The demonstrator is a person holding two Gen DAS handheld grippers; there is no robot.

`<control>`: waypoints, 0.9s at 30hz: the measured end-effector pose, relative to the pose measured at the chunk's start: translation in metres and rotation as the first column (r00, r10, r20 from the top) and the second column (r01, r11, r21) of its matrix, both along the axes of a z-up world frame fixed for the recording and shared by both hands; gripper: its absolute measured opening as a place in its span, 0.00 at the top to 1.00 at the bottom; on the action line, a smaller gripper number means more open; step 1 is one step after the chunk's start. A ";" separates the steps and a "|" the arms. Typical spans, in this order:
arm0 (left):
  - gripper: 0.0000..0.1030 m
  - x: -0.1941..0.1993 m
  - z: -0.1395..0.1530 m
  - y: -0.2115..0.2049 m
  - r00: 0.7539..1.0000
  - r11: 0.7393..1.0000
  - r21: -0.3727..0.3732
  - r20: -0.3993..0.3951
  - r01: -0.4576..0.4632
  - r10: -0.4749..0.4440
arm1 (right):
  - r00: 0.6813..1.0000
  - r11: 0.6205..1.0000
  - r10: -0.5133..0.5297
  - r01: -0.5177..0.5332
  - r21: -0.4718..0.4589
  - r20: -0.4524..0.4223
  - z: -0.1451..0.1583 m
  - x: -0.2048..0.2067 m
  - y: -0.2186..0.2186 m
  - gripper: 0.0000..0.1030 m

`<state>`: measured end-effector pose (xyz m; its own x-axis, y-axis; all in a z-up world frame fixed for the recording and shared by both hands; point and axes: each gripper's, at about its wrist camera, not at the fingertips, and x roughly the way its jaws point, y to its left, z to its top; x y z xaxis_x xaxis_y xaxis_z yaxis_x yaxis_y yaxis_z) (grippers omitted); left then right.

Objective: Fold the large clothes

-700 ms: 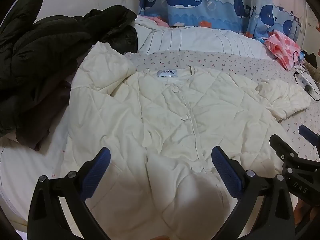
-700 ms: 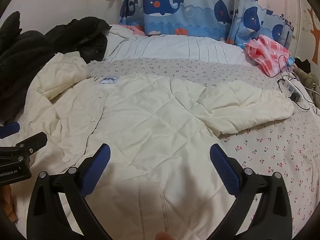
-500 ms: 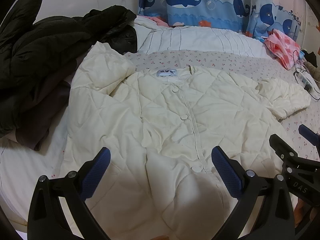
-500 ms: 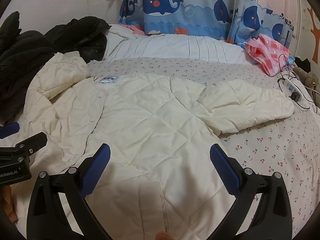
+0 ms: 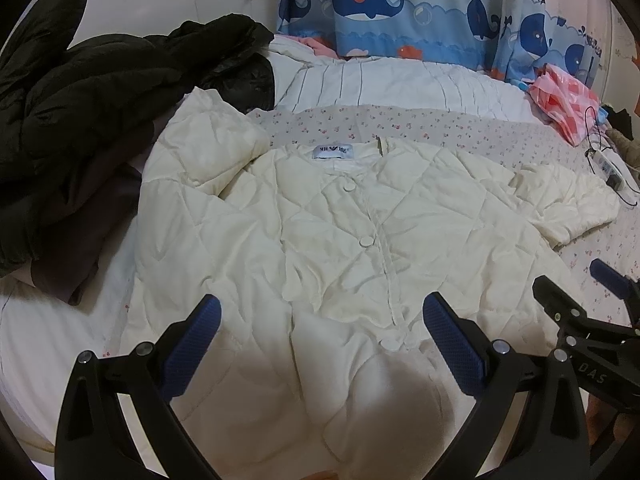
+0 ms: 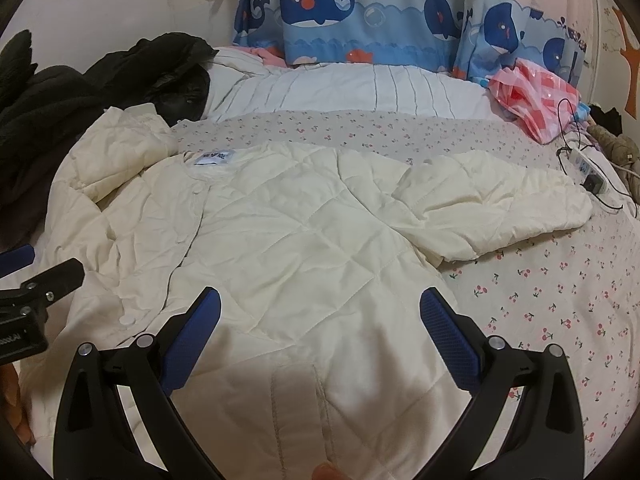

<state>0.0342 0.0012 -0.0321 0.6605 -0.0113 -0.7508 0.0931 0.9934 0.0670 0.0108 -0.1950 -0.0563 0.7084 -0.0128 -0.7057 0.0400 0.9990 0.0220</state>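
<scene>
Bed (image 6: 560, 312) with cherry-print sheet fills the room; whale curtain (image 6: 360, 4) behind. Cream quilted jacket (image 5: 360, 240) lies face-up, spread across the sheet. Black coats (image 5: 80, 120) heaped at its left. Left gripper (image 5: 320, 344) and right gripper (image 6: 320, 340) hover over the hem, jaws spread, gripping nothing.

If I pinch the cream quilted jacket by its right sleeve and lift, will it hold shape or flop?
The cream quilted jacket will probably flop: its sleeve already lies creased and bent on the cherry-print sheet. The puffy stitched padding suggests it is light for its bulk. The smooth-looking shell may slip, so the open right gripper should take a deep bite.
</scene>
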 end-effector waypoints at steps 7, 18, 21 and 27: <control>0.06 0.002 0.001 -0.003 1.000 1.000 -0.006 -0.002 0.015 -0.016 | 0.999 0.984 0.007 -0.015 0.177 0.048 0.027 0.008 -0.054 0.07; 0.06 0.004 0.001 0.006 1.000 0.999 -0.032 -0.016 -0.012 0.012 | 0.901 0.630 -0.427 0.358 0.689 -0.078 -0.017 0.047 -0.398 0.07; 0.06 0.007 -0.002 0.006 0.999 0.999 -0.025 -0.026 -0.021 0.020 | 0.891 0.614 -0.449 0.366 0.699 -0.072 -0.023 0.065 -0.443 0.07; 0.06 0.014 -0.009 0.009 0.998 0.999 -0.033 -0.044 -0.038 0.037 | 0.889 0.527 -0.451 0.339 0.779 -0.082 -0.058 0.098 -0.477 0.36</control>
<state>0.0478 0.0097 -0.0412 0.6277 -0.0132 -0.7783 0.0578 0.9979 0.0297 0.1088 -0.6723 -0.1143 0.8429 0.1816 -0.5065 0.3676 0.4930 0.7885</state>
